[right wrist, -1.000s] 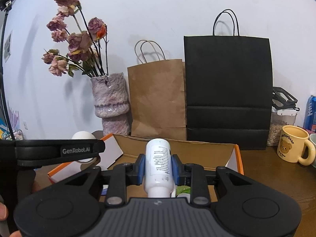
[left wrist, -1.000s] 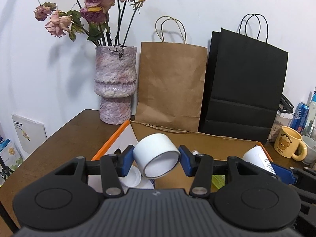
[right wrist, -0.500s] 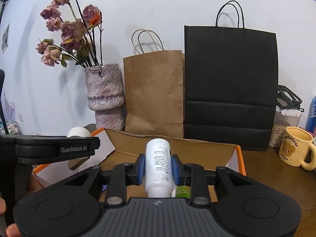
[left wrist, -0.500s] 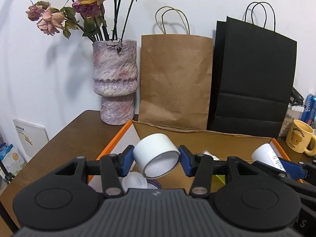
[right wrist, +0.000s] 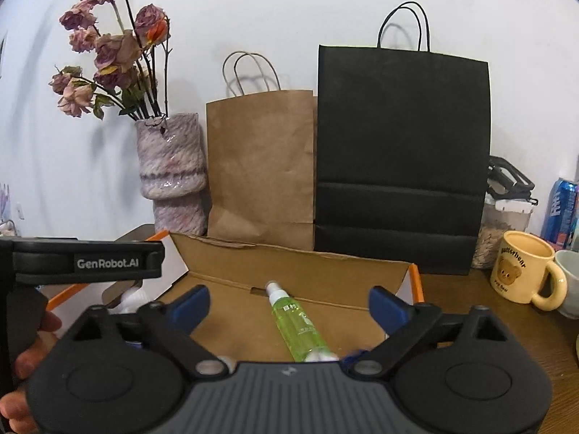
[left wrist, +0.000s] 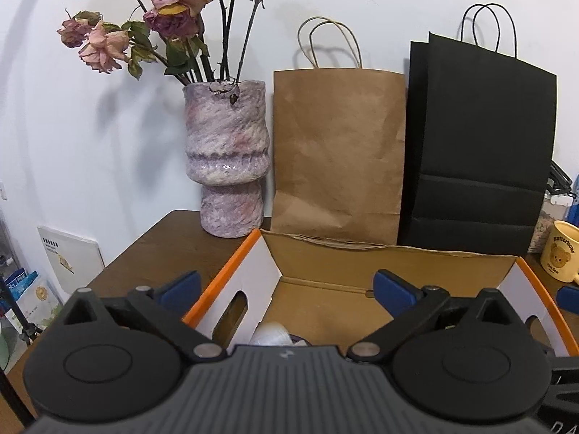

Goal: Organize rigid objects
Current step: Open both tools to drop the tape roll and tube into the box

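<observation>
- Now both grippers hang over the cardboard box [left wrist: 325,300]: left gripper [left wrist: 286,285] and right gripper [right wrist: 289,300] have just been opening, jaws wide apart, nothing between them.
- Likely a release: a second ago the left clamped a white cup, the right a white bottle; both have apparently dropped into the box.
- Inside the box lies a green spray bottle [right wrist: 298,325], a white rounded thing [left wrist: 271,332] near its left wall.
- Behind the box stands the vase [left wrist: 226,159] on the worktop [left wrist: 159,249].

Vase [right wrist: 170,166] with dried roses [right wrist: 108,54], brown bag [right wrist: 260,166], black bag [right wrist: 400,159], bear mug [right wrist: 524,271].
</observation>
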A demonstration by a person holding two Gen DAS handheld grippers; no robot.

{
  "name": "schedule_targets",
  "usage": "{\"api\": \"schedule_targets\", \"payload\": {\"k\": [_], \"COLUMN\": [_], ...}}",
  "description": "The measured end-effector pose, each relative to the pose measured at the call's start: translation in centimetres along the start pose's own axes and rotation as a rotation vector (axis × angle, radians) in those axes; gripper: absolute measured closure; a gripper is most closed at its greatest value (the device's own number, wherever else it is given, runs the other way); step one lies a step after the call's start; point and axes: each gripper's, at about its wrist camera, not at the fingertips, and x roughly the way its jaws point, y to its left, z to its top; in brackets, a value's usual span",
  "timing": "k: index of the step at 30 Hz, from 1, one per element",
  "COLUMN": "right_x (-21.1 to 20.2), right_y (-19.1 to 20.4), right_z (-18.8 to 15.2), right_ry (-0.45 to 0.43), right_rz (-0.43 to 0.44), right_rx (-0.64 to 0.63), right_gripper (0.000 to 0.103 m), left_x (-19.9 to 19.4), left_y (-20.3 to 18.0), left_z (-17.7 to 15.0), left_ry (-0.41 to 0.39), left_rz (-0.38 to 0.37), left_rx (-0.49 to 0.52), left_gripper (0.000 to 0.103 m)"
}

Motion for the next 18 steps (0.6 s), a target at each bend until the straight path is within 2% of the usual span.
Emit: {"api": "schedule_targets", "payload": {"k": [1,18], "right_x": [-0.07,-0.1], "right_y": [-0.05,-0.03], "right_z": [0.03,0.05], "right_ry": [-0.004,-0.006], "right_rz": [-0.004,-0.002], "right_rx": [0.003,0.003], "right_gripper": [0.0,0.0], "left_x": [-0.06,-0.03], "left_y": [0.01,-0.02], "left_z": [0.02,0.05], "left_ry": [-0.001,0.004], "left_rz": [-0.004,0.005], "left_rx": [-0.003,-0.006], "left_gripper": [0.0,0.0]}}
